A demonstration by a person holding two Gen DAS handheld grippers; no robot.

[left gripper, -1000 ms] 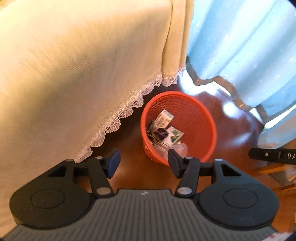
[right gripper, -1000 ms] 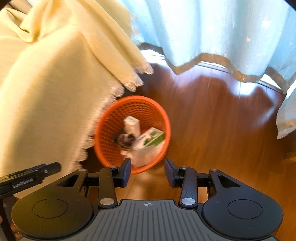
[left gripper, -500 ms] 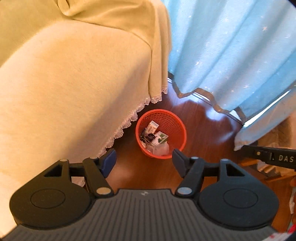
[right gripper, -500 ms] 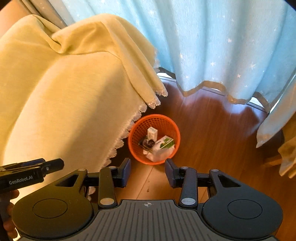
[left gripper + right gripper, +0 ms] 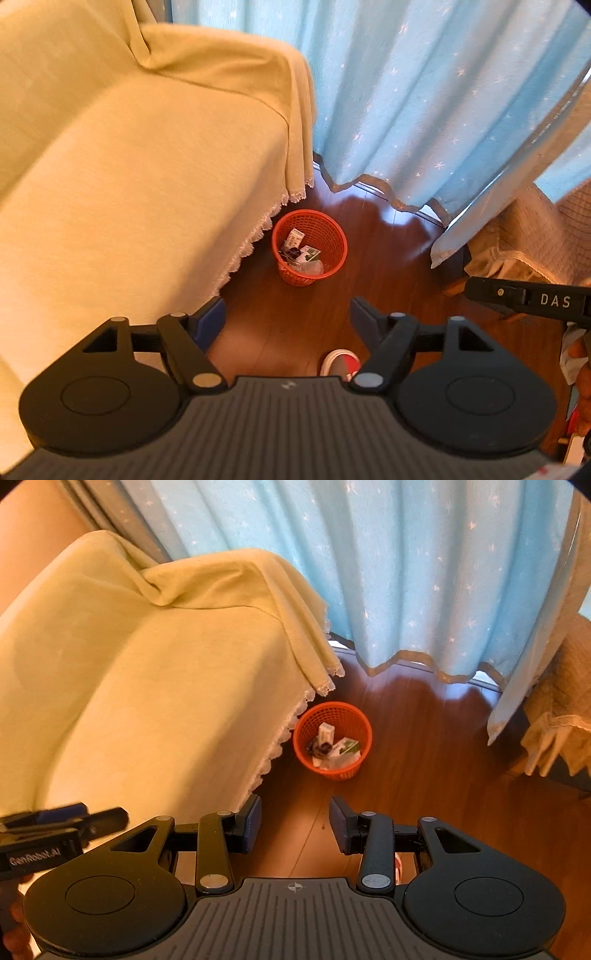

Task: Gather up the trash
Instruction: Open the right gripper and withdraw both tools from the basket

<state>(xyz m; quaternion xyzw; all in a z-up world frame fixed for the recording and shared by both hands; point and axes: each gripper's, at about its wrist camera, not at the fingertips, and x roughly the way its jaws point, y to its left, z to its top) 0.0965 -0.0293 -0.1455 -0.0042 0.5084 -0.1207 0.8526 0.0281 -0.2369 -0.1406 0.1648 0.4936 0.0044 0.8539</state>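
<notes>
An orange mesh trash basket (image 5: 334,240) (image 5: 306,725) stands on the wooden floor beside the draped sofa. Inside it lie small cartons, a green-and-white box (image 5: 345,746), clear plastic and something dark. My left gripper (image 5: 287,317) is high above the floor and well back from the basket, open with nothing between its fingers. My right gripper (image 5: 295,823) is also raised and back from the basket, open and empty. The other gripper's black body shows at the edge of each wrist view.
A sofa under a pale yellow cover with a lace hem (image 5: 129,177) (image 5: 147,686) fills the left. Light blue star-patterned curtains (image 5: 424,103) (image 5: 424,572) hang behind. A beige draped seat (image 5: 535,236) (image 5: 557,716) is at the right. A red-and-white shoe (image 5: 341,363) shows below.
Both grippers have risen and pulled back from the basket, which now looks much smaller and farther below. Both have stayed open and empty.
</notes>
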